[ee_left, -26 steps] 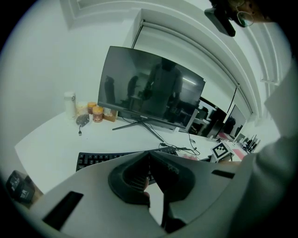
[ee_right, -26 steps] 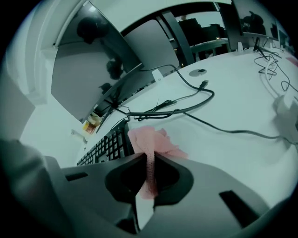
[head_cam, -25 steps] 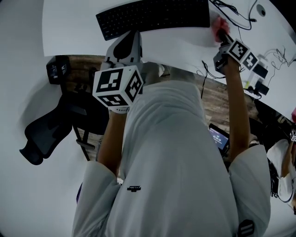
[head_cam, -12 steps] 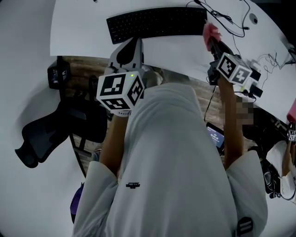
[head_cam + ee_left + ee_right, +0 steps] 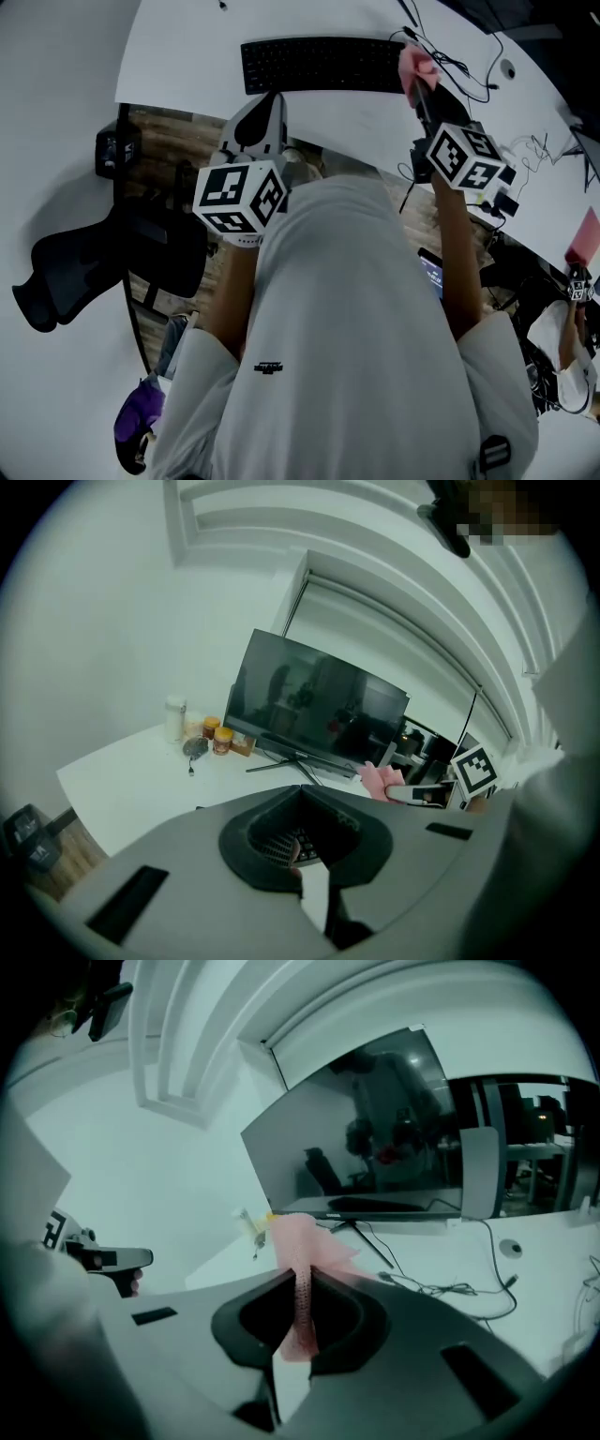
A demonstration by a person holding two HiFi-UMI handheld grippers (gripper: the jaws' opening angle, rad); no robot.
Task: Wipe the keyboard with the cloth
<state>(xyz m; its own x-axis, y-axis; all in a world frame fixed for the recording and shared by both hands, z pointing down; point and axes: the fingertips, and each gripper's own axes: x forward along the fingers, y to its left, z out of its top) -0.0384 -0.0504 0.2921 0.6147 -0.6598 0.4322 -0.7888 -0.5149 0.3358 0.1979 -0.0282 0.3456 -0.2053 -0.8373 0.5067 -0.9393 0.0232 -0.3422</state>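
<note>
Nearest to me, the head view is filled by the person's pale shirt (image 5: pixel 356 328), a soft knit. Bare forearms reach out on both sides of it. A dark office chair (image 5: pixel 84 262) stands at near left on plank flooring.

The left gripper (image 5: pixel 262 105) has a smooth grey moulded shell and a checkered marker cube. It hangs at the near edge of the white table (image 5: pixel 187 56), just short of the keyboard (image 5: pixel 319 64). In its own view its jaws sit together with nothing between them, and rows of dark keys show through the hollow behind the tips.

The right gripper (image 5: pixel 420 86) is on the right, pointing at the keyboard's right end. Its jaws are clamped on the cloth (image 5: pixel 298 1269), a pink, finely ribbed fabric. The cloth is pinched into a vertical fold and fans out crumpled above the tips. In the head view it lies over the keyboard's right end, and I cannot tell whether it touches the keys.

The keyboard is flat, black and rectangular, lying crosswise on the table. Thin black cables (image 5: pixel 459 66) trail to its right.

Farthest off are a glossy dark monitor (image 5: pixel 314 710) on a splayed stand and small orange-lidded jars (image 5: pixel 217 735) at its left.
</note>
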